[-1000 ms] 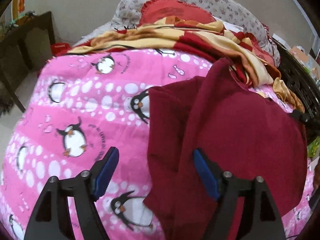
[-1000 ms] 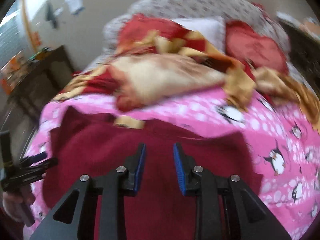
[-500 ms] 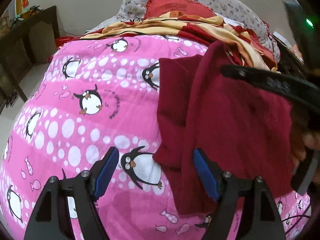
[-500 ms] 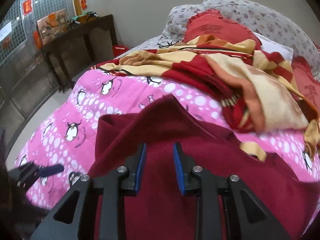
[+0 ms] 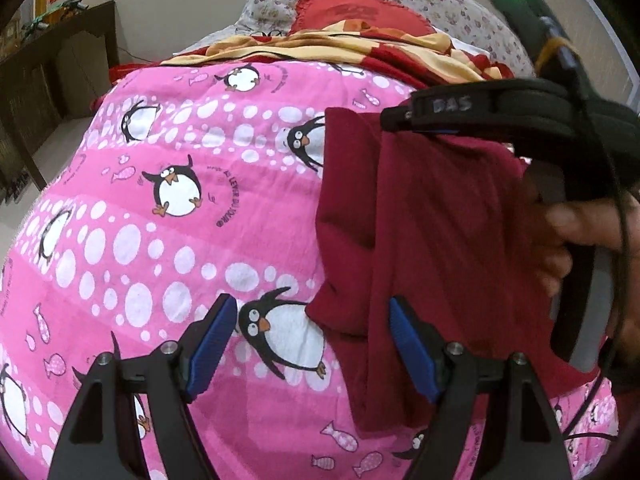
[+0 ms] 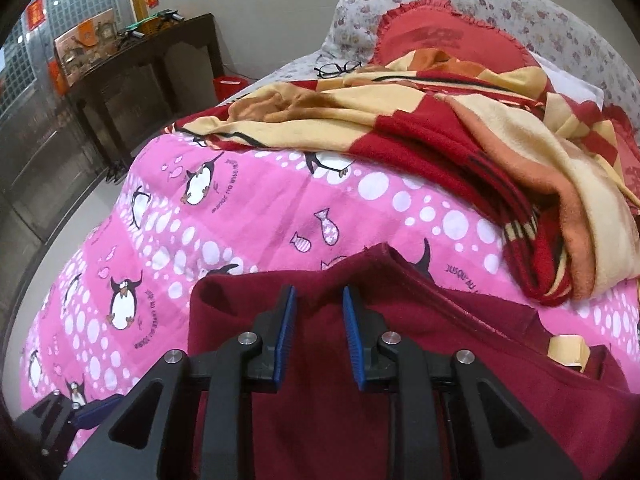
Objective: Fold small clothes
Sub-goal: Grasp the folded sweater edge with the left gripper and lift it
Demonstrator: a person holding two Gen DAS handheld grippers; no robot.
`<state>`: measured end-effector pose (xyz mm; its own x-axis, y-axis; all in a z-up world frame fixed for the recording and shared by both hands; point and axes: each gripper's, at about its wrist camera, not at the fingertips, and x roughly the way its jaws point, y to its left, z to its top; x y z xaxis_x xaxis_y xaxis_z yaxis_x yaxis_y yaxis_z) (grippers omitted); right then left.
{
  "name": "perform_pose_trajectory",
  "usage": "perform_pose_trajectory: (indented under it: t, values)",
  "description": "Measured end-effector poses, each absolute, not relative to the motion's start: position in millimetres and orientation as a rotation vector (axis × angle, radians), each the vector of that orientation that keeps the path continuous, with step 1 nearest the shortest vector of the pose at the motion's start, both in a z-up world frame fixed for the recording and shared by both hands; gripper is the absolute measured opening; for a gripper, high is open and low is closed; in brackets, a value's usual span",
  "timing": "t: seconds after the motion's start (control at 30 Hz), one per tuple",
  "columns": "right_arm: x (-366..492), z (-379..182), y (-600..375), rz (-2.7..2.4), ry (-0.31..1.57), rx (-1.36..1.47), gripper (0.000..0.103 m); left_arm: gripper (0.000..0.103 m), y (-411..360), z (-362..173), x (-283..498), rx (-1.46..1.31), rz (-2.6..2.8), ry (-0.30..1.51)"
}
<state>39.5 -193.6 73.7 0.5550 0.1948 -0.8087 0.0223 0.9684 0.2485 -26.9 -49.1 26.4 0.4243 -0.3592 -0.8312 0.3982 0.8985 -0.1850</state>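
Note:
A maroon garment [image 5: 440,240] lies on the pink penguin bedspread [image 5: 160,240], with one side lifted and doubled over itself. My right gripper [image 6: 319,294] is shut on a raised fold of the garment [image 6: 320,400], which peaks just ahead of its blue pads [image 6: 286,332]. The left wrist view shows that gripper [image 5: 436,124] from the side, held by a hand [image 5: 580,232], with cloth hanging beneath it. My left gripper [image 5: 311,302] hovers open over the garment's near left corner, its pads [image 5: 210,340] touching nothing. It also shows at the bottom left [image 6: 80,408].
A crumpled red and yellow blanket [image 6: 460,132] lies across the far part of the bed, with a red pillow [image 6: 448,40] and eyeglasses [image 6: 338,69] behind it. A dark wooden cabinet [image 6: 132,76] stands left of the bed. A cable [image 5: 616,280] hangs near the hand.
My right gripper has swept left across the bed, carrying the garment's edge over itself. It has come into the left wrist view from the right. The left gripper stayed open and shifted slightly.

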Motion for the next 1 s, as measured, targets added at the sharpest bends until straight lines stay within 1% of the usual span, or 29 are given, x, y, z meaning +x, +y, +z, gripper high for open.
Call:
perform_pose_trajectory:
  t: [0.07,0.13,0.2,0.23,0.37,0.47,0.53,0.57,0.6,0.63,0.67,0.7,0.8,0.9,1.0]
  values:
    - [34,80,-198,0.123,0.978,0.27,0.04,0.081,-43,26,-28,-0.001,-0.499,1.031]
    - [27,86,-201,0.142,0.978,0.3,0.049,0.081,-35,24,-29,-0.053,-0.52,1.037]
    - [20,91,-197,0.159,0.977,0.307,0.076,0.081,-26,21,-29,-0.103,-0.533,1.045]
    - [19,92,-192,0.166,0.981,0.299,0.08,0.081,-24,21,-29,-0.115,-0.536,1.045]
    - [27,84,-165,0.178,1.035,0.244,0.082,0.081,-23,24,-36,-0.106,-0.546,1.024]
    - [37,73,-143,0.117,1.061,0.148,0.091,0.082,-23,28,-39,-0.097,-0.56,1.007]
    - [39,70,-132,0.071,1.049,0.074,0.091,0.083,-22,29,-39,-0.099,-0.567,1.003]
    - [38,69,-132,0.064,1.042,0.061,0.084,0.084,-21,29,-38,-0.1,-0.57,1.002]
    - [37,70,-133,0.055,1.031,0.048,0.06,0.086,-21,29,-38,-0.101,-0.573,1.002]
    - [35,73,-137,0.044,1.021,0.038,0.045,0.087,-21,31,-37,-0.103,-0.579,0.998]
    - [33,74,-142,0.059,1.026,0.054,0.033,0.088,-21,32,-36,-0.105,-0.586,0.992]
    - [30,76,-151,0.092,1.032,0.106,0.03,0.089,-22,34,-35,-0.106,-0.593,0.983]
    - [14,94,-178,0.147,0.995,0.244,0.029,0.095,-32,39,-30,-0.096,-0.626,0.959]
    - [3,107,-194,0.169,0.963,0.318,0.029,0.095,-47,40,-24,-0.09,-0.675,0.951]
    - [1,109,-204,0.179,0.958,0.383,0.029,0.095,-62,36,-17,-0.087,-0.709,0.961]
